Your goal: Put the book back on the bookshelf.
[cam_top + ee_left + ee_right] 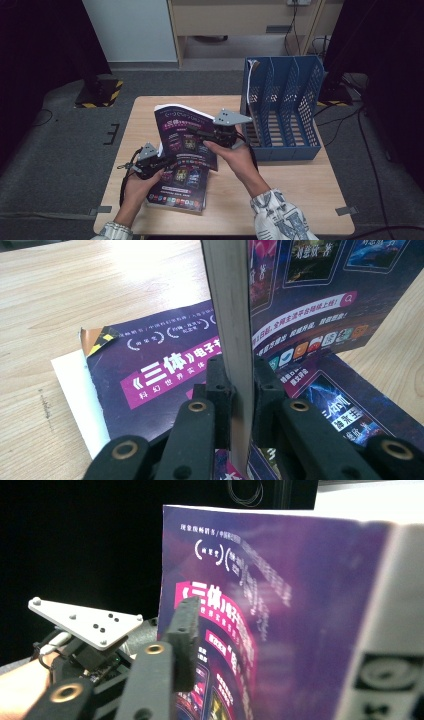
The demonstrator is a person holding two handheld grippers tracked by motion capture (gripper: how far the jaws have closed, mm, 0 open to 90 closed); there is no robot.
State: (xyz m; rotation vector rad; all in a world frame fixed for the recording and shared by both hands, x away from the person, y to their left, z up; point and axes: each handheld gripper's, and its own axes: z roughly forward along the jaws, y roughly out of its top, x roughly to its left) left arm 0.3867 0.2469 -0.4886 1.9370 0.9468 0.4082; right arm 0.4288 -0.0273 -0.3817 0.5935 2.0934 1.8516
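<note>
Purple and glossy, the raised magazine (182,135) is up off the desk (300,185), tilted on edge above a second, matching magazine (177,192) that lies flat near the front left. The left tongs (159,162) are pinching the raised copy at its lower edge, pads pressed on both faces of its thickness, as the left gripper view makes plain. The right tongs (197,134) sit at its right side; one pad (182,640) lies against the cover, but I cannot tell whether the pair actually clamp it.

By my reckoning the lifting is done and the filing is left: the blue file rack (282,107) stands at the far right of the desk, its slots looking bare, and the magazine is near it, not in it. The flat copy would follow.

Pale wood grain on the desk, grey carpet beneath, dark curtains at both sides, cables trailing by the rack.
</note>
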